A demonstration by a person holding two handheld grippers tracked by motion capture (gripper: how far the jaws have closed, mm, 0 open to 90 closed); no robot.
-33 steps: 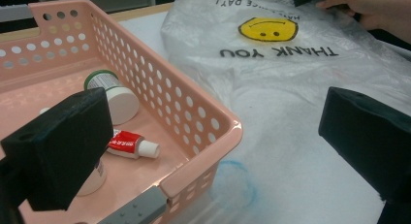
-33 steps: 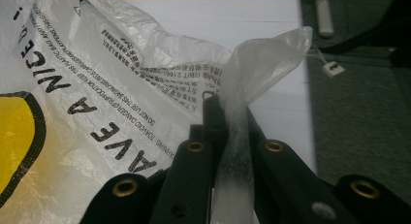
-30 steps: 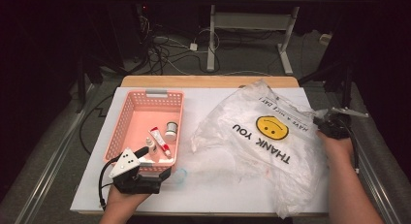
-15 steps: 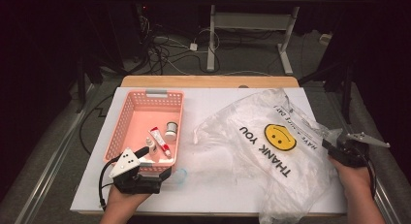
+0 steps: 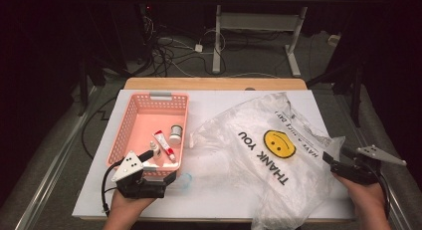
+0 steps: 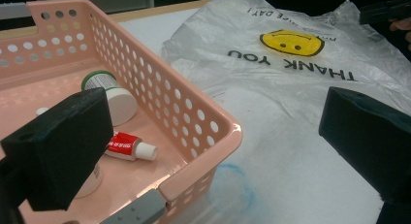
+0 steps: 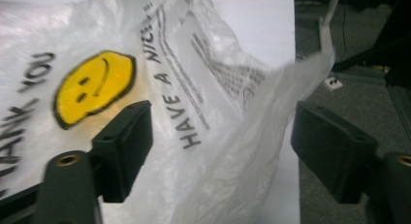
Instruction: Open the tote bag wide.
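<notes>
you spread the bag flat

your right gripper (image 5: 329, 159), jaws just opened, has let go of the plastic bag (image 5: 278, 160) lying right of the pink basket (image 5: 130, 121). your left gripper (image 5: 161, 168) waits open by the basket; smooth the bag slowly.

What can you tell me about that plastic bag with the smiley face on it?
The plastic bag is thin, translucent white film, crumpled and lying mostly flat on the white table, right of the pink basket. It bears a yellow smiley face and black print reading THANK YOU and HAVE A NICE DAY. One raised fold at its right edge stands between the jaws of the right gripper, which have just been opening; the pads stand clear of the film.
</notes>
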